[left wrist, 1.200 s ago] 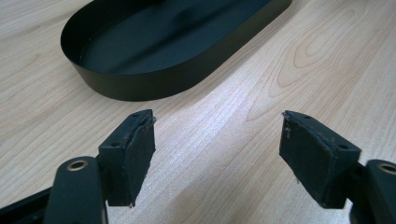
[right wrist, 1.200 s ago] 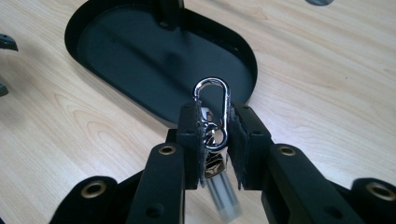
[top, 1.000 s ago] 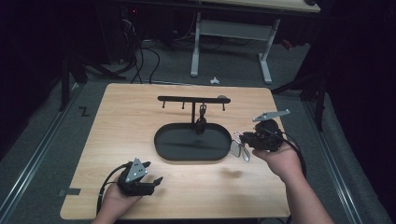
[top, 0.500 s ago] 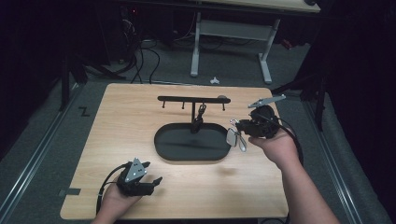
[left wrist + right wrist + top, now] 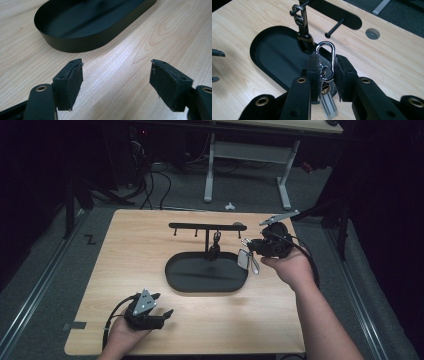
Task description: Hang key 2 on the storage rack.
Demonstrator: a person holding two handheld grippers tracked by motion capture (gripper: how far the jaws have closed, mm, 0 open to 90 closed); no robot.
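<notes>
My right gripper (image 5: 326, 71) is shut on a silver carabiner keychain (image 5: 326, 58) whose loop sticks up between the pads while a strap and key hang below. In the high view this right gripper (image 5: 254, 252) is held above the right end of the black oval tray (image 5: 175, 279), the keychain (image 5: 247, 260) dangling from it. A black rack (image 5: 206, 226) with pegs stands behind the tray, and another keychain (image 5: 216, 240) hangs on a peg (image 5: 300, 15). My left gripper (image 5: 116, 78) stands open on the wood (image 5: 156, 314) near the table's front edge.
The wooden table (image 5: 130, 250) has a round grommet hole (image 5: 372, 33) behind the rack. A free peg (image 5: 335, 26) juts from the rack's bar just beyond the held carabiner. Table legs and cables lie on the dark floor beyond.
My right hand has lifted the keychain and carried it up and back toward the right end of the rack. The left gripper has stayed where it was.
</notes>
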